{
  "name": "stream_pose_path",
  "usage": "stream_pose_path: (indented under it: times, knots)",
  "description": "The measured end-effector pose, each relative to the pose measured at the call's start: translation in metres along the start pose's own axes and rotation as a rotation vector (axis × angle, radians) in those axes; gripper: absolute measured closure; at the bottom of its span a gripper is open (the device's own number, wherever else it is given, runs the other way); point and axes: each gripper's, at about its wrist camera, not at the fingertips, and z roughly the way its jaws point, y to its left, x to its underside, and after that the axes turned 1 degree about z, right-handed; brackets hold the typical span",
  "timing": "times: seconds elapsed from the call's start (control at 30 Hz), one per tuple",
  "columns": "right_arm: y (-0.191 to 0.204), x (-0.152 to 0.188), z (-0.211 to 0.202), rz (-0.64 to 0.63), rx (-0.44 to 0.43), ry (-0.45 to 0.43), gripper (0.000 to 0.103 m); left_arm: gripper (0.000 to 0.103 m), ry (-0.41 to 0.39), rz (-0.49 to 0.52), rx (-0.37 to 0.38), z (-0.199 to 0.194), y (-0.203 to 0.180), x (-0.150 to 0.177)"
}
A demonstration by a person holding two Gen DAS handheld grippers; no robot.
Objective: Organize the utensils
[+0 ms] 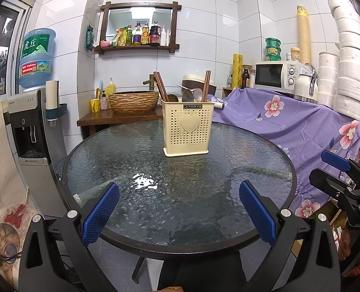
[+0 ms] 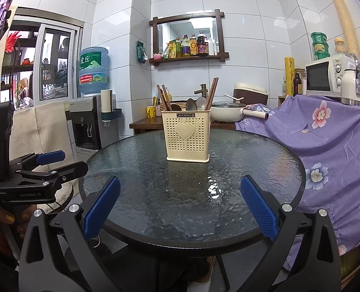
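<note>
We hold both grippers back at the near edge of the round glass table [image 1: 121,150], and neither one carries anything. The left gripper [image 1: 179,209] has its jaws spread wide with only the table showing between them, and the right gripper [image 2: 180,206] stands the same way, wide apart and empty.

The task's things all sit in the cream holder [image 1: 187,129], which stands upright toward the far side of the table, well apart from both grippers. Brown chopsticks [image 1: 161,86] lean out of its left side, another pair of chopsticks [image 1: 206,85] rises at the right, and the spoons [image 1: 192,95] show their bowls between them. We see no loose utensil on the glass, so we judge that the sorting is either done or must happen inside the holder itself.

If a utensil is to be moved, we do well to bring one gripper in from above, since the stems stand close together and the chopsticks lean. We should take one pair by its upper part, where it stands free of the spoons, and close squarely so the two sticks do not scissor. The holder looks light and tall, so we judge it may tip or slide on the smooth glass; steadying its wall with the other gripper seems wise. We cannot tell how the holder is divided inside.
</note>
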Motion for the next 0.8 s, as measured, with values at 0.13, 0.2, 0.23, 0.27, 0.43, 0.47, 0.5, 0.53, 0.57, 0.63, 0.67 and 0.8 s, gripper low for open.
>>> stream_pose_path:
  times: [0.13,0.2,0.23,0.27,0.43,0.47,0.5,0.53,0.57,0.63,0.67,0.8]
  knots:
    - [0.0003,-0.0001,0.0001,0.000,0.000,0.000,0.006,0.006,0.000,0.000,0.000,0.0001,-0.0001,0.0001]
    - [0.0004,-0.0001,0.0000,0.000,0.000,0.000,0.006,0.006,0.000,-0.001,-0.001,0.0001,-0.0004,0.0000]
    - [0.0005,-0.0001,-0.0001,0.000,0.000,0.000,0.006,0.006,0.000,-0.002,0.000,0.0001,0.0000,0.0000]
    - [0.0006,0.0000,-0.0002,0.000,0.001,-0.001,0.006,0.006,0.000,-0.002,0.000,0.0001,-0.0001,0.0000]
    - [0.0007,0.0001,0.0000,0.001,0.000,0.001,0.006,0.006,0.000,-0.001,0.000,0.0001,-0.0002,0.0001]
    - [0.0008,0.0000,0.0001,0.001,0.000,0.001,0.006,0.006,0.000,0.000,0.000,0.0002,-0.0002,0.0001]
    - [0.0008,0.0000,0.0000,0.001,-0.001,0.001,0.006,0.006,0.000,0.000,0.000,0.0001,-0.0003,0.0001]
    - [0.0012,0.0001,0.0000,0.000,0.000,0.000,0.006,0.006,0.001,0.000,0.001,0.0001,0.0000,0.0001]
    - [0.0021,0.0005,-0.0001,-0.001,-0.001,0.000,0.006,0.006,0.001,-0.001,0.002,0.0000,-0.0002,0.0000]
    - [0.0021,0.0005,0.0001,-0.002,-0.001,0.001,0.006,0.006,0.001,-0.004,0.005,0.0000,0.0009,0.0000]
    - [0.0021,0.0004,0.0008,-0.003,-0.002,0.002,0.006,0.006,0.003,-0.008,0.009,0.0003,0.0016,-0.0005]
    - [0.0030,0.0022,0.0008,-0.004,-0.007,0.005,0.006,0.006,0.006,-0.020,0.010,0.0010,0.0050,-0.0016]
